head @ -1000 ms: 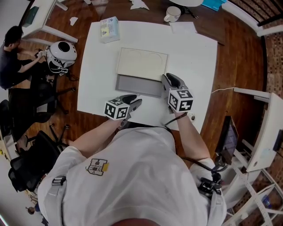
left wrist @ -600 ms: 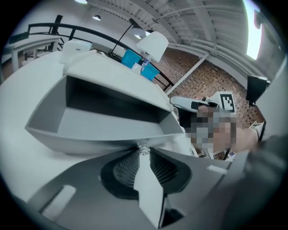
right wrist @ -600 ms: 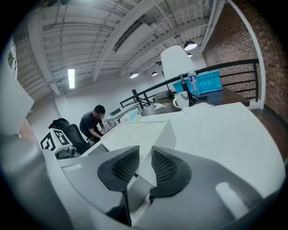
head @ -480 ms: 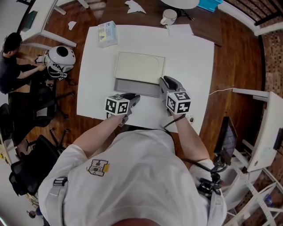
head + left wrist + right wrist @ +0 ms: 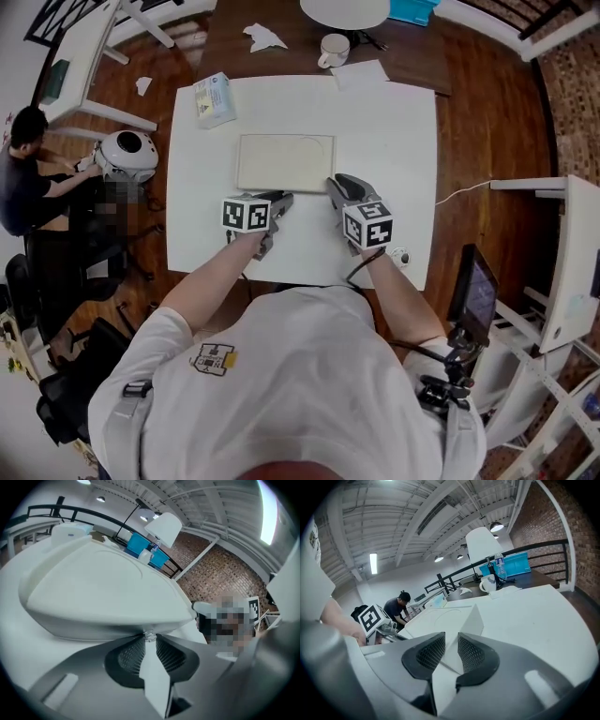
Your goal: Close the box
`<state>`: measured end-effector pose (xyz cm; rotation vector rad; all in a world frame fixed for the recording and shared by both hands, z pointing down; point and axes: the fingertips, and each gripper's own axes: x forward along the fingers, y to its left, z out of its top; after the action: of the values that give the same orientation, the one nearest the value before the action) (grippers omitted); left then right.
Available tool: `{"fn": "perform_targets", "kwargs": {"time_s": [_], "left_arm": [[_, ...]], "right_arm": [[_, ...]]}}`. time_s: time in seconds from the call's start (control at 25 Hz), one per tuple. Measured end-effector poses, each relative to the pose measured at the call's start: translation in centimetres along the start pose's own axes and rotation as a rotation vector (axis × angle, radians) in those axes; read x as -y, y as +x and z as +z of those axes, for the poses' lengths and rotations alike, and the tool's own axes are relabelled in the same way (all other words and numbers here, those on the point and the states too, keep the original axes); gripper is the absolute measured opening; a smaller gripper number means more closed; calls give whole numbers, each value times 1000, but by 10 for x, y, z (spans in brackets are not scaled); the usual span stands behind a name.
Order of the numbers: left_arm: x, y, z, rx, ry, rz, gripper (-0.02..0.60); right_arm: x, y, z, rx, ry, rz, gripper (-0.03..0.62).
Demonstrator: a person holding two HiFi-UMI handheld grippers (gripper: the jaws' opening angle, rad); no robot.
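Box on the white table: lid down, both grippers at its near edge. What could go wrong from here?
1. The lid may not be fully seated: the left gripper view shows a shadowed band under its front edge, so it might lift once the left gripper and right gripper pull away.
2. Nothing braces the box on its far side, so a push could slide it across the table.

Pretty bright, even light from a ceiling strip lamp (image 5: 373,563) high above the white table (image 5: 394,141), which nearly glares, just soft shadows hugging the box (image 5: 284,161) on it, plus heavy fisheye warp and black corners in both gripper views.
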<state>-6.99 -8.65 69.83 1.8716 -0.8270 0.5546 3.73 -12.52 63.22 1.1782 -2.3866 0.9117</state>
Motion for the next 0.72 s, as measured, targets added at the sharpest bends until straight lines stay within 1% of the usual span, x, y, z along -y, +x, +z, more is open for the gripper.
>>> {"fn": "perform_targets", "kwargs": {"time_s": [0.12, 0.2, 0.24, 0.32, 0.4, 0.44, 0.52, 0.6, 0.72], "left_arm": [[-1, 3, 4, 6, 0, -9, 71], [-1, 5, 1, 12, 0, -22, 71], [-1, 5, -4, 8, 3, -33, 71], [1, 4, -18, -15, 11, -59, 105], [4, -3, -34, -24, 9, -85, 115], [7, -9, -40, -17, 5, -101, 115], [13, -21, -51, 12, 3, -147, 115], [19, -34, -60, 51, 23, -188, 115], [19, -54, -75, 102, 67, -204, 110]], "right_arm": [[3, 3, 2, 3, -1, -1, 81], [3, 4, -2, -1, 1, 2, 81], [3, 4, -5, -5, 0, 5, 81], [0, -1, -11, -9, -6, 9, 77], [-5, -13, -15, -1, -19, 0, 47], [-8, -20, -18, 5, -30, -10, 15], [-15, -36, -29, 7, -61, -27, 11], [-20, -50, -48, -13, -92, -43, 0], [-29, -67, -82, -61, -113, -51, 0]]}}
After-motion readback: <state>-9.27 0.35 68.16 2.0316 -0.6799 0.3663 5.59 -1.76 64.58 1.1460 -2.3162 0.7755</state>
